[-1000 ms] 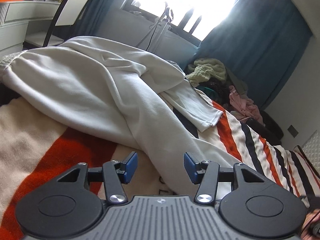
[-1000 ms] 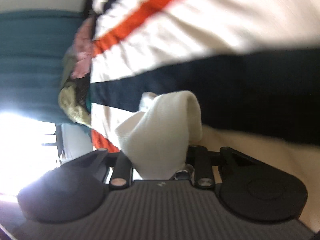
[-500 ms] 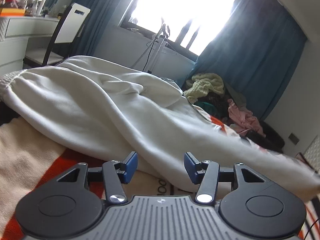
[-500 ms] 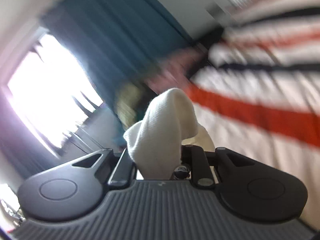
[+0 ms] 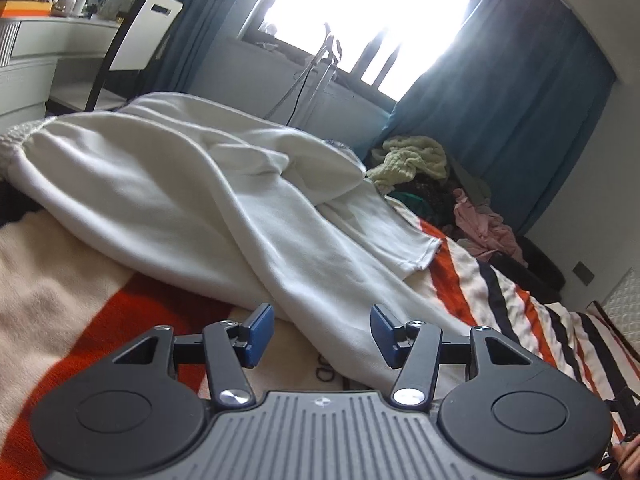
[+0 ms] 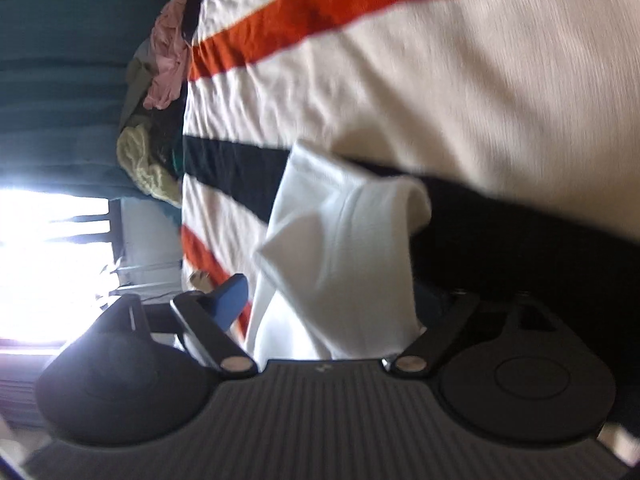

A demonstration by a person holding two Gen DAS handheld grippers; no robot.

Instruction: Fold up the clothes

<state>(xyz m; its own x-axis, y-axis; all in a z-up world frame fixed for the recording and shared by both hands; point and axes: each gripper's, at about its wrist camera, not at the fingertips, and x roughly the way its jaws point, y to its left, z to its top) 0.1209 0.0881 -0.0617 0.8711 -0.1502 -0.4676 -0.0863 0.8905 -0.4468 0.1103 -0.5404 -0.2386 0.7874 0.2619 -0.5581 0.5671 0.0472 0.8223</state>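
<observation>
The white trousers (image 5: 224, 208) sprawl rumpled across the striped blanket (image 5: 60, 288), and with the left gripper (image 5: 322, 334) spread empty and the right gripper (image 6: 336, 304) parted around a cuff (image 6: 344, 240), that cuff may slip free.

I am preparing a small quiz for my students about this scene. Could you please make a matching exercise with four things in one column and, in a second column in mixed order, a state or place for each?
Things:
1. left gripper
2. white trousers
3. pink garment
4. white chair

States or places:
A. in the clothes pile by the curtain
B. open, holding nothing
C. stands beside the white desk
D. spread over the striped blanket

Pairs: 1-B, 2-D, 3-A, 4-C
</observation>
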